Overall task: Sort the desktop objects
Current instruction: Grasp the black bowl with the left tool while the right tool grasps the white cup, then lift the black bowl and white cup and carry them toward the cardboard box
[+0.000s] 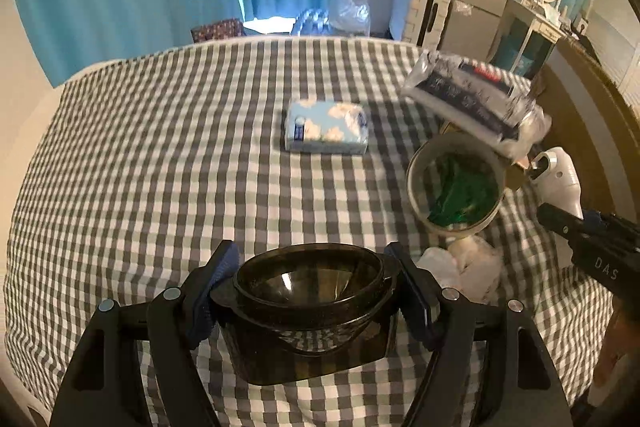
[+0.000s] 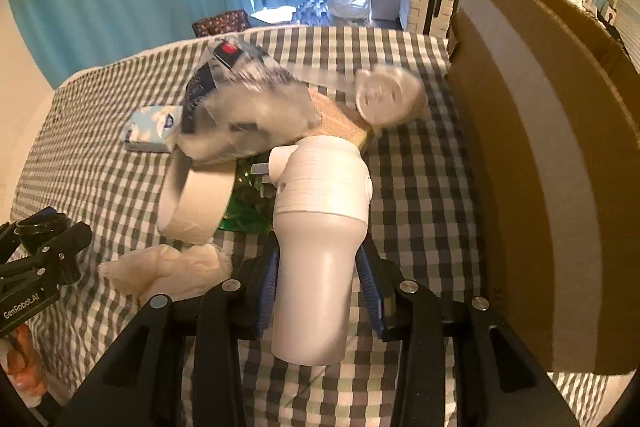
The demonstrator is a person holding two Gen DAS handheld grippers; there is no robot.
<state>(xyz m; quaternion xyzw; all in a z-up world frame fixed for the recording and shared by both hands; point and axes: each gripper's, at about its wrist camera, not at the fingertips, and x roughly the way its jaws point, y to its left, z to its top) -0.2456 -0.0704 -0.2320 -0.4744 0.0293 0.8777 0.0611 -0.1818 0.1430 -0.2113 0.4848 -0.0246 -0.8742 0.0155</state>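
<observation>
In the left wrist view my left gripper [image 1: 312, 291] is shut on a dark smoked plastic container [image 1: 308, 311], its blue pads pressing on the rim from both sides, above the checked tablecloth [image 1: 160, 167]. In the right wrist view my right gripper [image 2: 318, 275] is shut on the neck of a white handheld device [image 2: 320, 227], lifted off the cloth. That device [image 1: 558, 179] also shows at the right edge of the left wrist view. The left gripper [image 2: 40, 259] with the dark container [image 2: 40, 227] sits at the far left of the right wrist view.
On the cloth lie a blue tissue pack [image 1: 326, 127], a clear plastic packet [image 1: 476, 103], a wide tape roll [image 2: 196, 203] around something green [image 2: 248, 203], crumpled white tissue [image 2: 168, 267] and a round white item [image 2: 384, 99]. A tall cardboard box [image 2: 540, 147] stands at the right.
</observation>
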